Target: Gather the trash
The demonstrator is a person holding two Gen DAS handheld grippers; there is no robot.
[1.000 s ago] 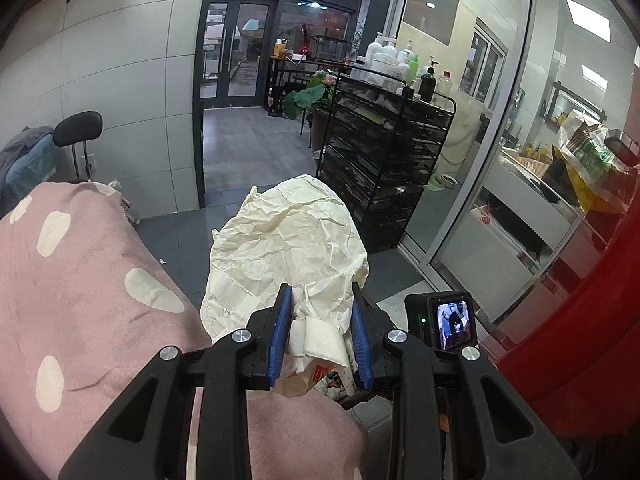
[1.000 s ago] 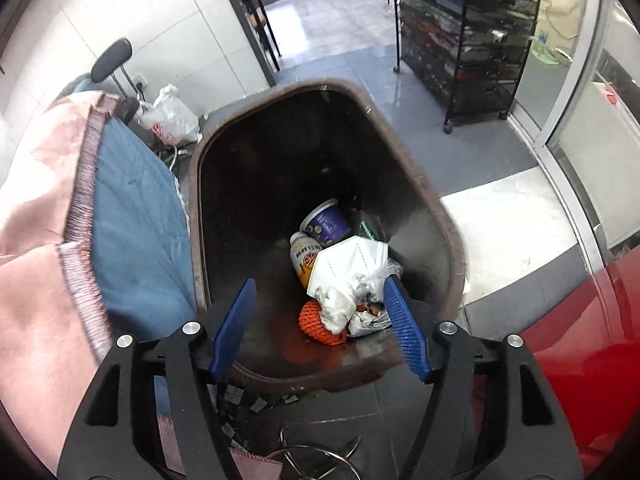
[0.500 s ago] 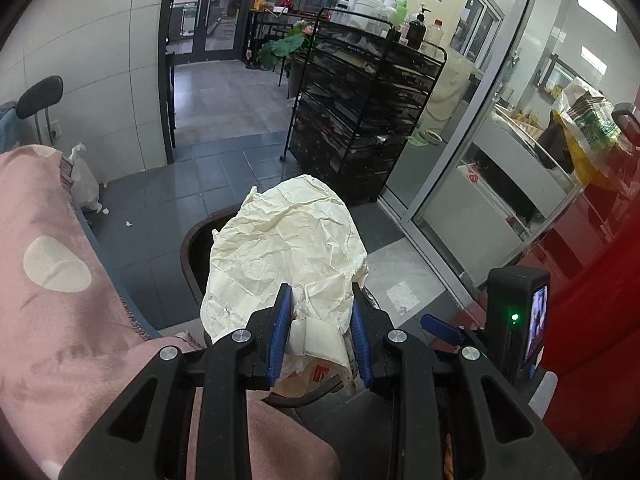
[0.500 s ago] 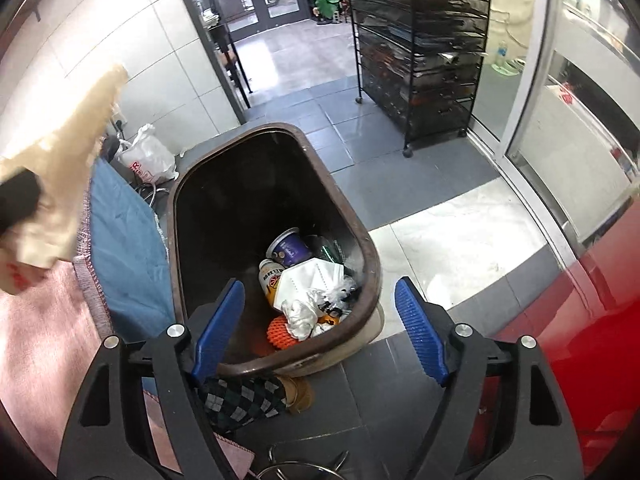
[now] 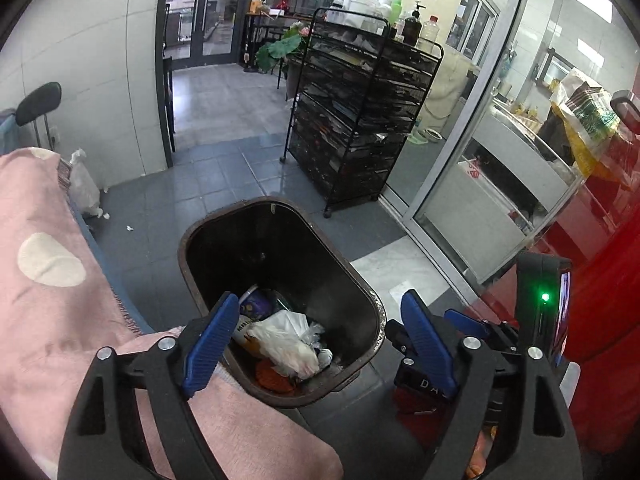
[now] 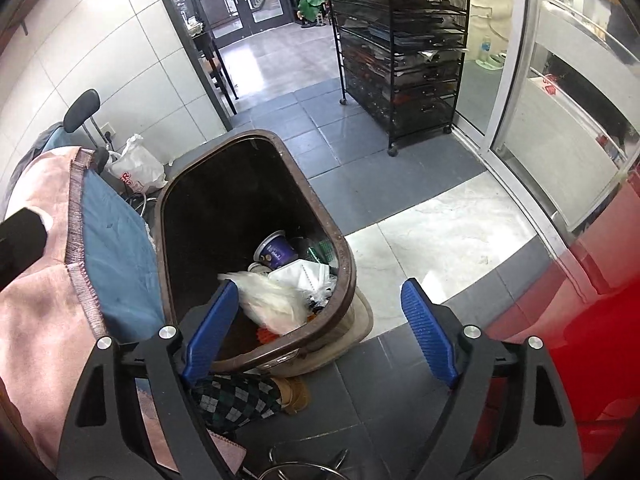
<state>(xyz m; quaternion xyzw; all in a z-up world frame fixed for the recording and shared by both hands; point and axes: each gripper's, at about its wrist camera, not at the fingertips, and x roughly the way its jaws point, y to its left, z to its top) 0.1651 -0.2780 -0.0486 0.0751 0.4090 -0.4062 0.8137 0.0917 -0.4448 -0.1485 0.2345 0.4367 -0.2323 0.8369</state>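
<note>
Hovering above the bin [image 5: 280,216], both tools. Left gripper [image 5: 320,340] spread wide and empty, placed to drop straight in. Right gripper [image 6: 320,332] released too, nothing gripped. Trash [image 6: 276,300] piled at bin bottom: white bag, cup [image 6: 274,250], paper.

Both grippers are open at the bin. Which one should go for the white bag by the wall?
Left, probably. The white bag lies left of the bin in both views, on the left gripper side; the right gripper would have to reach across.
</note>
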